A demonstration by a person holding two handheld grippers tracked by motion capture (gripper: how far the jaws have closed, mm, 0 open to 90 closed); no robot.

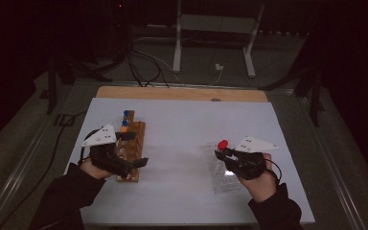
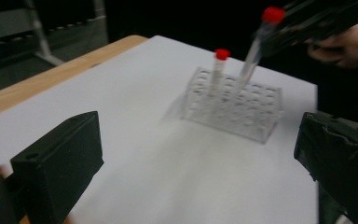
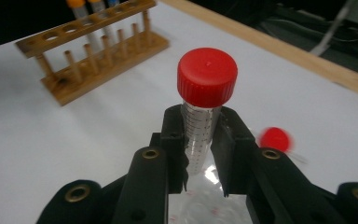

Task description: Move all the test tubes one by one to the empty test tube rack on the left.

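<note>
Above the clear rack (image 2: pixel 242 109), right gripper (image 1: pixel 223 154) fingers clamp a red-capped tube (image 3: pixel 204 112), mid-lift. Left gripper (image 1: pixel 133 149) fingers spread empty by wooden rack (image 1: pixel 133 143). Next: carry tube across to it.

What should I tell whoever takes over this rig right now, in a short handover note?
Right gripper: shut on a clear red-capped plastic tube, held above the clear plastic rack.
Left gripper: open, holding nothing, beside the wooden test-tube rack.
Another red-capped tube stands in the clear rack. The wooden rack holds orange-capped and blue-capped tubes at its far end.
Left: probably set the held tube in the wooden rack, then the other one.
</note>
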